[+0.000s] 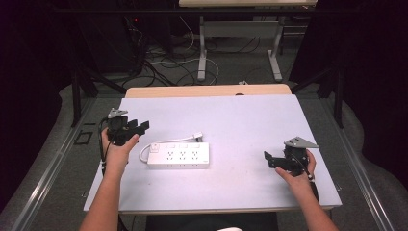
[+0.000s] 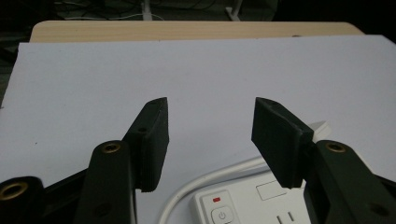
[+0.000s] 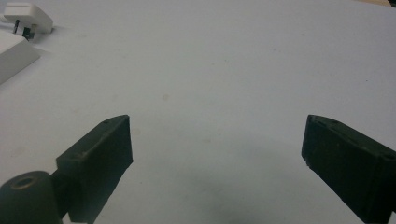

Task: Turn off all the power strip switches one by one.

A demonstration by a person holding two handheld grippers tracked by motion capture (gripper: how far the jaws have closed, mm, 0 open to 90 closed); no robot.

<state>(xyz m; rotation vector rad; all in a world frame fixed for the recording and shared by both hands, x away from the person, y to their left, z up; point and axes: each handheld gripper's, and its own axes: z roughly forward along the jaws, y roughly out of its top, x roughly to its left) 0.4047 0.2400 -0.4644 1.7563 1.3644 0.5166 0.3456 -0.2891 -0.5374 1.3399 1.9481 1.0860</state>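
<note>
A white power strip (image 1: 178,155) with several sockets lies on the white table top (image 1: 240,115), left of centre. Its white cord (image 1: 144,151) loops round the left end and ends in a plug (image 1: 197,136) lying just behind the strip. My left gripper (image 1: 139,127) is held at the table's left edge, its tips just left of and behind the strip, open and with nothing between the jaws. In the left gripper view the strip's switch end (image 2: 247,205) lies below my open left gripper (image 2: 210,116). My right gripper (image 1: 267,158) hovers right of the strip, open and holding nothing, pointing toward it. The right gripper view has the strip's corner (image 3: 11,56) and plug (image 3: 28,16) at the far left.
A strip of bare wood (image 1: 207,90) runs along the table's far edge. Beyond it lie tangled cables (image 1: 168,67) on the floor and the legs of another table (image 1: 202,53). Black frame struts (image 1: 77,91) stand at both sides. Bare table top stretches between the strip and my right gripper.
</note>
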